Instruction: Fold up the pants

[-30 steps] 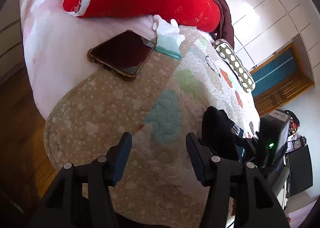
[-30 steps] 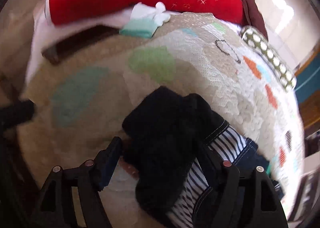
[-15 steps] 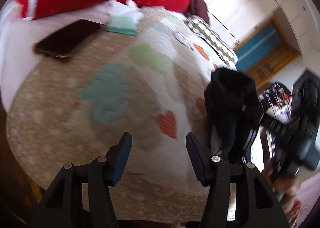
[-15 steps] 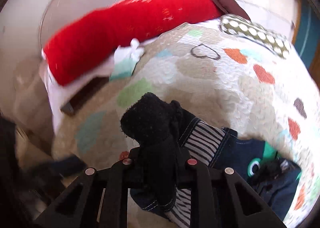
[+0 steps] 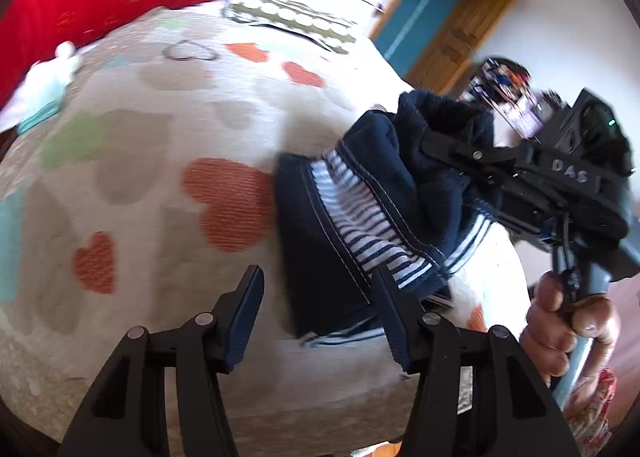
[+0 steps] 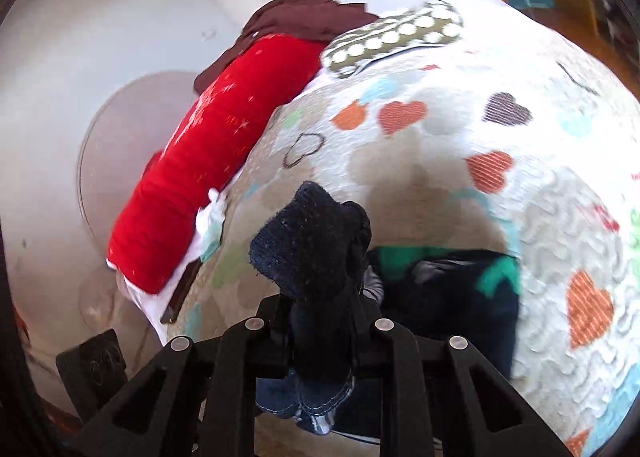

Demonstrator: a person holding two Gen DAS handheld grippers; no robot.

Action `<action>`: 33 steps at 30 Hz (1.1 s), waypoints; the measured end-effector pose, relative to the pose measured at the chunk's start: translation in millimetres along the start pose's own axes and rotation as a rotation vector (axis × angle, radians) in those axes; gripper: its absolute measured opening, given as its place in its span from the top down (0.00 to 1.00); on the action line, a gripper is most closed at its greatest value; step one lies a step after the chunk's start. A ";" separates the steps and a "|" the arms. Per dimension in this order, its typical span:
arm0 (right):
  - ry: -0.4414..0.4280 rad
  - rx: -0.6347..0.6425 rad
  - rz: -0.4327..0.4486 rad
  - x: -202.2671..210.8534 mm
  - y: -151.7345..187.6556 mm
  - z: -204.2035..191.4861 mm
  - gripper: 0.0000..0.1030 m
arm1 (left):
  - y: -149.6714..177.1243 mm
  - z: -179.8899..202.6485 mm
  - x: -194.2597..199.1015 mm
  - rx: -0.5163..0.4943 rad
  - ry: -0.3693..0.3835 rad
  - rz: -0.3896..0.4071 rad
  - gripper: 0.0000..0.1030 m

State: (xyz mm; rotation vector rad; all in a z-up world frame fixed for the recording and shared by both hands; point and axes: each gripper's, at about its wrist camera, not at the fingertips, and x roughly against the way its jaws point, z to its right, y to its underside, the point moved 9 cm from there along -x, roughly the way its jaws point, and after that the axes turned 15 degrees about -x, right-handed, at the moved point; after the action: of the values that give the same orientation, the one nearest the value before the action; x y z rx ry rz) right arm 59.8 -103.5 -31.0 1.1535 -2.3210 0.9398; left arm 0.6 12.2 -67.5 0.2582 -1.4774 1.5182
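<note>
Right claw [image 6: 320,321], clamped on the dark navy fleece pants with striped lining [image 5: 360,193], lifts them off the heart-patterned quilted bed [image 5: 160,129] for spreading; left claw [image 5: 320,313] gapes empty.

Bed: quilt [image 5: 168,185] with coloured hearts; red pillow [image 6: 208,161] at its head, spotted cushion [image 5: 288,19] beside it
Wall: white [image 6: 100,17], brightly lit
Door: wooden frame [image 5: 460,41], teal panel; blurred

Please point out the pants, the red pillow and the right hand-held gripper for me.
pants [image 5: 320,257]: left wrist view, dark navy fabric beside the striped waistband.
red pillow [image 6: 208,161]: right wrist view, middle of its red cover.
right hand-held gripper [image 6: 322,333]: right wrist view, midway between its fingertips.
</note>
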 end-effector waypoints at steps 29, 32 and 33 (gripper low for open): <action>0.064 -0.183 0.024 33.4 0.0 107.8 0.35 | -28.9 6.8 -38.2 -0.018 0.024 -0.090 0.45; 0.093 -0.119 0.104 51.9 -0.9 104.4 0.28 | -32.7 -19.0 -38.9 0.068 0.035 -0.081 0.40; 0.082 -0.119 0.106 53.6 0.1 105.2 0.27 | -32.4 -22.7 -42.3 0.080 0.064 -0.084 0.40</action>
State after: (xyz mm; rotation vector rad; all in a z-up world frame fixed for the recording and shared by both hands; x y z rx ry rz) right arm 23.8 -207.6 -73.4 0.9356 -2.3565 0.8547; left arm 56.2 5.1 -82.2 0.3128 -1.3419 1.5058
